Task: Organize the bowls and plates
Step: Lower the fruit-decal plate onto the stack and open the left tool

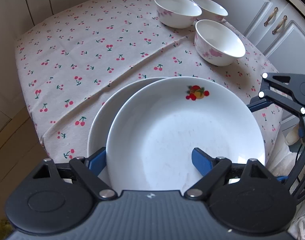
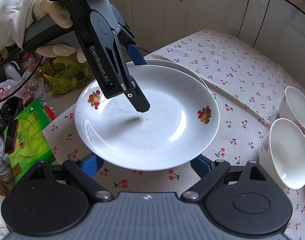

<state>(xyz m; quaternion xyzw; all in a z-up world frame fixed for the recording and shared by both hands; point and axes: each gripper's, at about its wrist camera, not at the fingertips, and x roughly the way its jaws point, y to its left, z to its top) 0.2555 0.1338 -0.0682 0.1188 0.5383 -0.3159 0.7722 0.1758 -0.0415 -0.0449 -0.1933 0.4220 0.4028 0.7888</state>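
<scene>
Listing 2 stacked plates: we find the top plate on the lower plate, cloth's 6 o'clock; glazed, stiff, slippery, breakable, best pinched at rim. Left gripper spread astride rim; right gripper spread, empty.

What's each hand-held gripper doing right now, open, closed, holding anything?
Left hand-held gripper: open, jaws straddling the top plate's rim, not clamped.
Right hand-held gripper: open, empty, beside the plate.
</scene>
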